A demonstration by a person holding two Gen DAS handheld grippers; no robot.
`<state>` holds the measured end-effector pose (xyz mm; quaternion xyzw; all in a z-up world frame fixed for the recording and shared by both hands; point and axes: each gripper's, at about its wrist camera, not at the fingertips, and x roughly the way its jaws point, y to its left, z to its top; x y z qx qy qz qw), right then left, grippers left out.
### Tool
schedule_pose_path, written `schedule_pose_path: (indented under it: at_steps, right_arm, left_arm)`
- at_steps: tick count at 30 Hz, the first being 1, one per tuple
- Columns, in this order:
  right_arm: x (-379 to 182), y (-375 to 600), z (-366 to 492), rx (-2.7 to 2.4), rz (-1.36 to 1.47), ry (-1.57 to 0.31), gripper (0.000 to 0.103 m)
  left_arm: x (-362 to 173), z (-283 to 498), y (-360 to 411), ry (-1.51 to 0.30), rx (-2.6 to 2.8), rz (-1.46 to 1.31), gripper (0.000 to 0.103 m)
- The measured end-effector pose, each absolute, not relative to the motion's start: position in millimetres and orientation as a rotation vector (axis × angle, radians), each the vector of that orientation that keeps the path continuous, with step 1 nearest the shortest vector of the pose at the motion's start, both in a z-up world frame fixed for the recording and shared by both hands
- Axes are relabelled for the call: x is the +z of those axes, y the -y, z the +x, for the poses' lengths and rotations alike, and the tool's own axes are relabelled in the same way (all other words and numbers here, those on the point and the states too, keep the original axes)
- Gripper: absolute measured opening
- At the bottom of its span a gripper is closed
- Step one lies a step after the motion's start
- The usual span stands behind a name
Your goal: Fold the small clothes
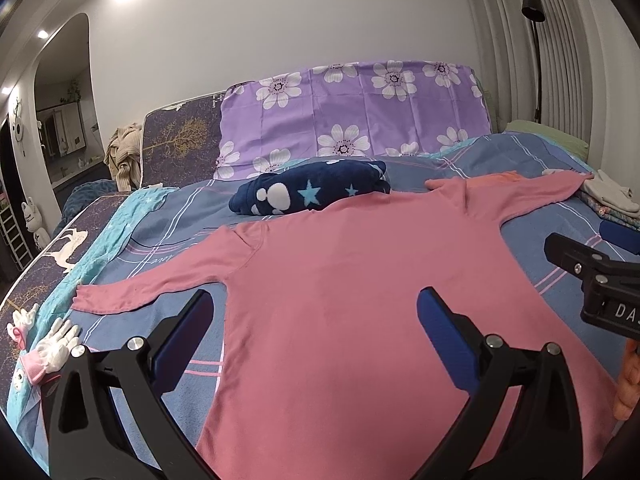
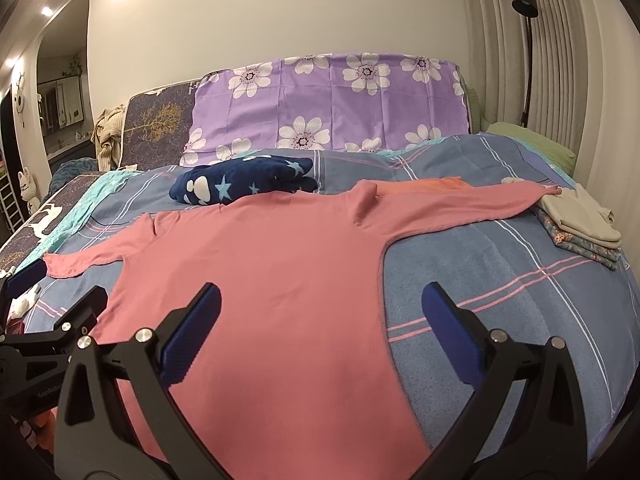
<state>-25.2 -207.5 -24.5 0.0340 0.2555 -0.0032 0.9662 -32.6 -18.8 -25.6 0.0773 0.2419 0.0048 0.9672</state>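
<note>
**Fingers spread wide over pink top**

Fingers of the left gripper splayed apart, holding nothing; same for the right gripper. Lettering "DA" readable on the right gripper's body in the left view. Pink long-sleeved top flat on the striped bed, sleeves outstretched. Beyond, navy star-print bundle; folded stack far right.

The left gripper and right gripper were held side by side, level, each with its blue-padded jaws spread wide and gripping nothing.
</note>
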Motion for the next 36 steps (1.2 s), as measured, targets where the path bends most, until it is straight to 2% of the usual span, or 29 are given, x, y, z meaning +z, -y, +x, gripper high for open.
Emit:
schedule_pose_path:
  at_steps: [36]
  right_arm:
    - [-32,173,-16,0.018,-0.037,-0.517,0.101]
  left_arm:
    - [-35,-20,-9,-0.529,0.042,0.094,0.102]
